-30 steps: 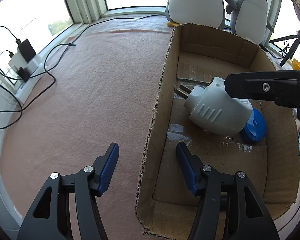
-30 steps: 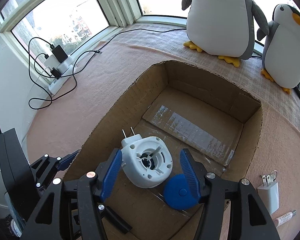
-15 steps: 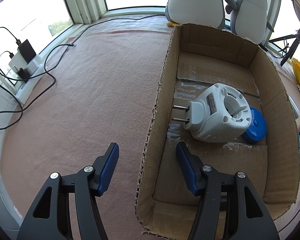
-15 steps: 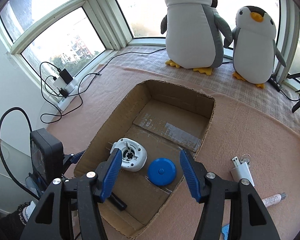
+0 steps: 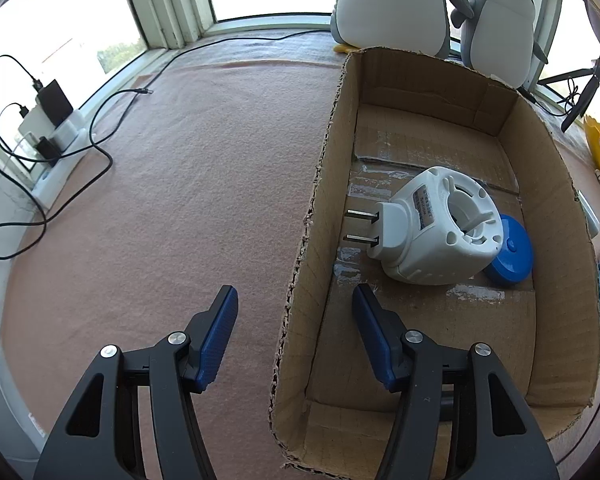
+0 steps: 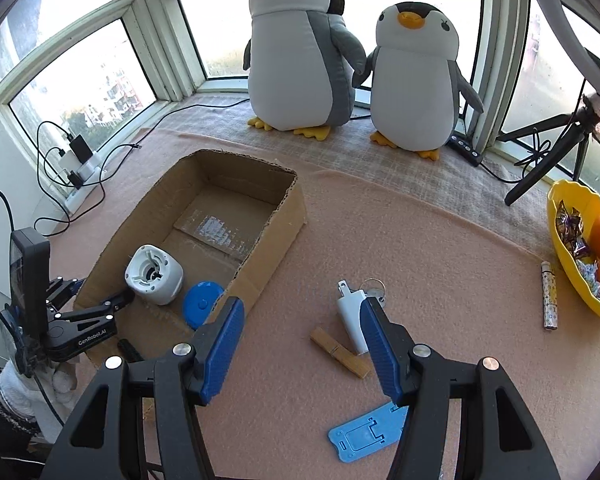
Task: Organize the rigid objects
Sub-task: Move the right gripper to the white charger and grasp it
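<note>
Box at left, loose items at right

The plug-in device and round disc touch inside the cardboard box; charger, clothespin lie right of it.

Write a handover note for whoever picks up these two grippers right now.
Left gripper: open, astride the side wall of the cardboard box, gripping nothing.
Right gripper: open and empty, above the mat beside the box.
Done: white plug-in device and blue disc lie side by side in the box.
Left to do: white charger, wooden clothespin, blue stand and patterned tube lie on the mat outside the box. The charger is nearest the right gripper, so it is probably next.
</note>
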Available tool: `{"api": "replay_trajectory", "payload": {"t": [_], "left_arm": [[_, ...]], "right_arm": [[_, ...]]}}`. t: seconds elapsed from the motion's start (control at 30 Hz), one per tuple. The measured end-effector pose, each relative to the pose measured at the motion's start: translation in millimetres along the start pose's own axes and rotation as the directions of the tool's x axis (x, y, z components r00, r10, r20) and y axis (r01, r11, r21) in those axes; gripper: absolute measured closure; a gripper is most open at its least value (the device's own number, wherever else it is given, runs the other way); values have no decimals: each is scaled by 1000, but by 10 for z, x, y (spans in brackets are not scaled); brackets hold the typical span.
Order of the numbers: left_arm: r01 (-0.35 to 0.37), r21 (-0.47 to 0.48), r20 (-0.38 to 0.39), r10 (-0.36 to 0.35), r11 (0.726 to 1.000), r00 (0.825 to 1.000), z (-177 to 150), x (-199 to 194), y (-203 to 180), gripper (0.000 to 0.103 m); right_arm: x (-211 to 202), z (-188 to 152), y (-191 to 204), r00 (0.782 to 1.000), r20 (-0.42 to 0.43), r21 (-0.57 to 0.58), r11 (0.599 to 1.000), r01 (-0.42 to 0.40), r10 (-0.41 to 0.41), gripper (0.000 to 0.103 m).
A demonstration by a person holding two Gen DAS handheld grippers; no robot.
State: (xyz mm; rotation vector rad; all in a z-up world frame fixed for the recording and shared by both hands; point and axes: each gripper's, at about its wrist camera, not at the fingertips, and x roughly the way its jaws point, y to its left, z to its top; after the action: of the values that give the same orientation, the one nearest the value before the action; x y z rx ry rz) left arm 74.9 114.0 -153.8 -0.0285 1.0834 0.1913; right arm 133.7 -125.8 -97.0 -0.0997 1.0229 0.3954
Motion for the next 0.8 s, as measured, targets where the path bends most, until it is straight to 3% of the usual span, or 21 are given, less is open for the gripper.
{"api": "replay_trajectory", "payload": {"t": [0.47, 0.8], "left_arm": [[-1, -1, 0, 1, 1000, 1000, 1, 1, -2, 43], [2, -4, -1, -2, 1000, 1000, -3, 4, 2, 43]], "right_arm": [[359, -75, -101, 994, -81, -76, 995, 71, -77, 47], [595, -19, -179, 984, -141, -98, 991, 96, -110, 60]]}}
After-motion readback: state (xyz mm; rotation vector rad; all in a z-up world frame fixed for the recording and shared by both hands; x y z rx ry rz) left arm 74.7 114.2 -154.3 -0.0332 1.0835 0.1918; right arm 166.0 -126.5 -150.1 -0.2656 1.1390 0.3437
